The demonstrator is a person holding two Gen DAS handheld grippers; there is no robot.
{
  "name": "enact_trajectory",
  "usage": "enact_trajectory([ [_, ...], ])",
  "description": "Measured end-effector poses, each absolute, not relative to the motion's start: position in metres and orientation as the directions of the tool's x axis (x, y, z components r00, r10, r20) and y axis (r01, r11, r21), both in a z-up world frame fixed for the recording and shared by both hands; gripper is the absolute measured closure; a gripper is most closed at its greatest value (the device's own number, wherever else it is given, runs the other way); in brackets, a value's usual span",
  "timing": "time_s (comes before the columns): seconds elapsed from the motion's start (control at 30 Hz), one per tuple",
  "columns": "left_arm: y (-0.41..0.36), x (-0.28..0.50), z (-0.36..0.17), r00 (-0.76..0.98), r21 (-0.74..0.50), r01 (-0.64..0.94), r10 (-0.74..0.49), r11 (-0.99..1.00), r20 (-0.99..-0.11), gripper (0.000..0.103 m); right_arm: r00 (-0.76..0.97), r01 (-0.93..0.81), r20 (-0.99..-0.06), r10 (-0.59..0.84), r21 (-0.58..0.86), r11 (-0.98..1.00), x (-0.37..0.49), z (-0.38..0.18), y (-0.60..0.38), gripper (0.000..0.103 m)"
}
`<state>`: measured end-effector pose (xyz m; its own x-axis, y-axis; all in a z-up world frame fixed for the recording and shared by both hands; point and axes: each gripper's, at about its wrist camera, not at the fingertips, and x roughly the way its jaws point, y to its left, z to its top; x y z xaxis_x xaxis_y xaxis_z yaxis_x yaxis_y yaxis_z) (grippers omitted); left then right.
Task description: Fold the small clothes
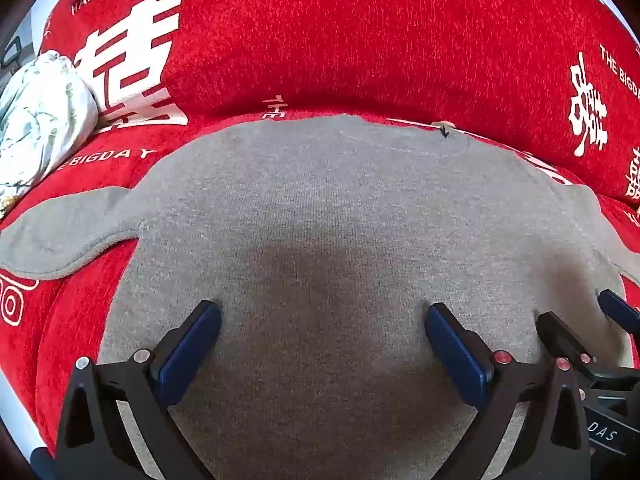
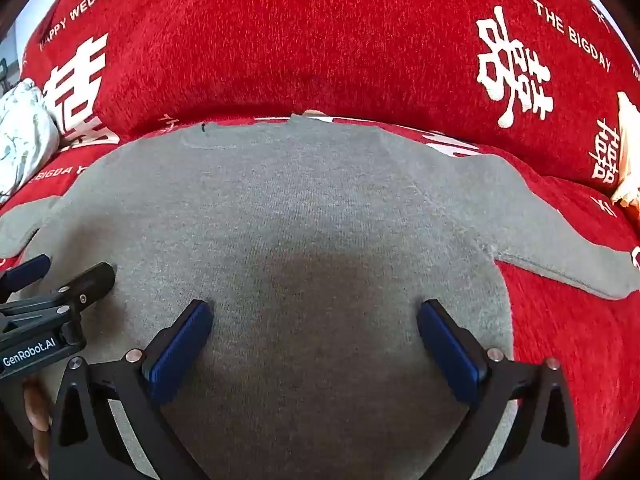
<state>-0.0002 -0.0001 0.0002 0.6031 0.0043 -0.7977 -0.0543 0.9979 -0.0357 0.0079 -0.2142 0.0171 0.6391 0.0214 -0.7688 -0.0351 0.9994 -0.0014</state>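
1. Left gripper (image 1: pixel 322 316), labelled "GenRobot.AI", hovers with jaws spread wide, holding nothing.
2. Grey top (image 1: pixel 320 216) lies flat (sleeves out) on red cover (image 2: pixel 320 40) printed "HAPPY WEDDING", "THE BIGDAY".
3. Right gripper (image 2: pixel 316 312) gapes empty.

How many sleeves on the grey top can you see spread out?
2: the grey knit top's left sleeve lies flat on the red sofa cover, and its right sleeve likewise on the opposite side.
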Motion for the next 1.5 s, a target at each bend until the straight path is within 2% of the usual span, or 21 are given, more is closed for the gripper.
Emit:
enact_trajectory([
  [0.27,0.003,-0.004,0.004,0.602,-0.028,-0.064,0.016,0.998,-0.798,0.0,0.581,-0.044,-0.812,0.056,0.038,0.998,0.015,0.012,-0.224,0.0],
  [0.57,0.002,-0.004,-0.008,0.601,-0.018,-0.062,0.023,0.998,-0.799,0.0,0.608,-0.055,-0.792,0.065,0.039,0.998,0.008,0.014,-0.217,0.0],
  [0.7,0.002,-0.007,-0.009,0.605,-0.014,-0.061,0.026,0.998,-0.796,0.0,0.616,-0.047,-0.788,0.025,-0.005,0.999,0.004,0.012,-0.212,0.0],
  [1.5,-0.001,-0.003,-0.004,0.582,-0.002,-0.069,0.039,0.998,-0.812,0.0,0.586,-0.021,-0.81,0.012,-0.001,1.0,0.01,0.015,-0.211,0.0],
])
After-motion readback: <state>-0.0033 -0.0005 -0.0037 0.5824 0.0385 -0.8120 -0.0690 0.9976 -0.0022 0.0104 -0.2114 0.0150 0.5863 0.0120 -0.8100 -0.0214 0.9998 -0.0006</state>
